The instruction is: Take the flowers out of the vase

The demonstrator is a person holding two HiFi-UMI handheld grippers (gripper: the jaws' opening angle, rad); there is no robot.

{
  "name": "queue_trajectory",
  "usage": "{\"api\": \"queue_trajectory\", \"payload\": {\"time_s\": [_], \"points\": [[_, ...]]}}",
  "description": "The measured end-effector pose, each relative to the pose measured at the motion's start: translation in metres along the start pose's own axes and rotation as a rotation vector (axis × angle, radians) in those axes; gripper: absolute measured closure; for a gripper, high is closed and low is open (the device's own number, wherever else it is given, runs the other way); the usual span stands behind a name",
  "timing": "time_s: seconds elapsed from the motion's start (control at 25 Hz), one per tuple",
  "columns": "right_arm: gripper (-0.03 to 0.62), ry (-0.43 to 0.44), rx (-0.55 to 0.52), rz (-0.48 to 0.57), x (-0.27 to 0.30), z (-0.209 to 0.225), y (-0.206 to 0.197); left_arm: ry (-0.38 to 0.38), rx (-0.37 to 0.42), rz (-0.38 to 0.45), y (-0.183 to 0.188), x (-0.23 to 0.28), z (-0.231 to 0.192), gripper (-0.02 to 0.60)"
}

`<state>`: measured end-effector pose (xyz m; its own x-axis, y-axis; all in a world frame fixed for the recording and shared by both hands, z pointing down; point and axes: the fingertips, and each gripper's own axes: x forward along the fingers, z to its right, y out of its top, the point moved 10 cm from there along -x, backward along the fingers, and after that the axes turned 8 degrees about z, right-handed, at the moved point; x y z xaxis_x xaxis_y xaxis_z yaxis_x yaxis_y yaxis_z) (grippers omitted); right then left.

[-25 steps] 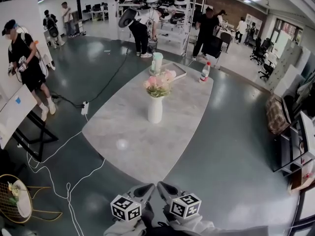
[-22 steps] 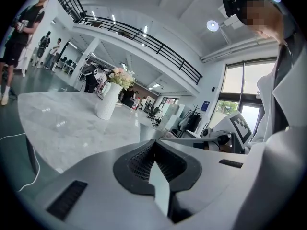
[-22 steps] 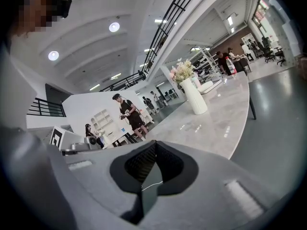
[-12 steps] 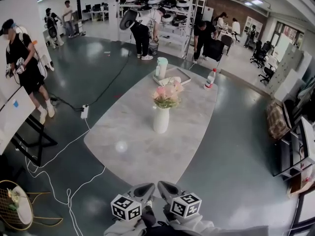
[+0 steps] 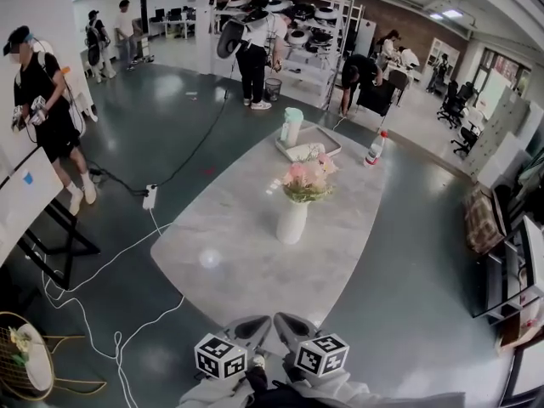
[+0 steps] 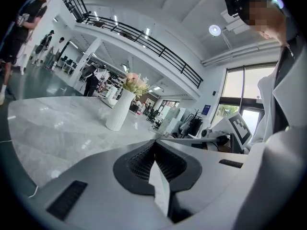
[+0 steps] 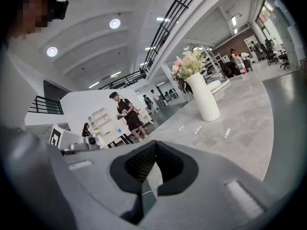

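Note:
A white ribbed vase (image 5: 292, 221) stands upright near the middle of a long grey marble table (image 5: 223, 257). It holds a bunch of pink and cream flowers (image 5: 306, 179). Both grippers hover side by side at the table's near end, well short of the vase. The left gripper (image 5: 255, 325) has its jaws together with nothing between them, and so does the right gripper (image 5: 291, 323). The left gripper view shows the vase (image 6: 119, 110) ahead to the left of the shut tips (image 6: 154, 141). The right gripper view shows the vase (image 7: 203, 97) ahead to the right of the shut tips (image 7: 154, 143).
At the table's far end are a green-lidded jug (image 5: 291, 127), a tray (image 5: 310, 148) and a red-capped bottle (image 5: 374, 149). White cables (image 5: 110, 313) trail over the floor at left, near a gold wire stand (image 5: 30, 359). A person in black (image 5: 44, 100) stands at left; others stand farther back.
The table and vase have drawn closer and slid down and to the right in the head view. Both grippers stay shut and side by side.

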<state>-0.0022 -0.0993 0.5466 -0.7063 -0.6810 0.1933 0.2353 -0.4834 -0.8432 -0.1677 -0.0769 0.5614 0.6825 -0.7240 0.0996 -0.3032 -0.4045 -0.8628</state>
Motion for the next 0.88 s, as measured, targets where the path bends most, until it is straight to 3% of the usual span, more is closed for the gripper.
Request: {"api": "queue_trajectory", "payload": {"time_s": [0.4,0.88], "points": [[0.594,-0.022,-0.002,0.024,0.026,0.012,0.011,-0.025,0.023,-0.012,0.017,0.017,-0.026,0.58],[0.594,-0.15,0.004,0.043,0.001,0.023,0.009,-0.12,-0.022,-0.061,0.005,0.039,-0.02,0.58]]}}
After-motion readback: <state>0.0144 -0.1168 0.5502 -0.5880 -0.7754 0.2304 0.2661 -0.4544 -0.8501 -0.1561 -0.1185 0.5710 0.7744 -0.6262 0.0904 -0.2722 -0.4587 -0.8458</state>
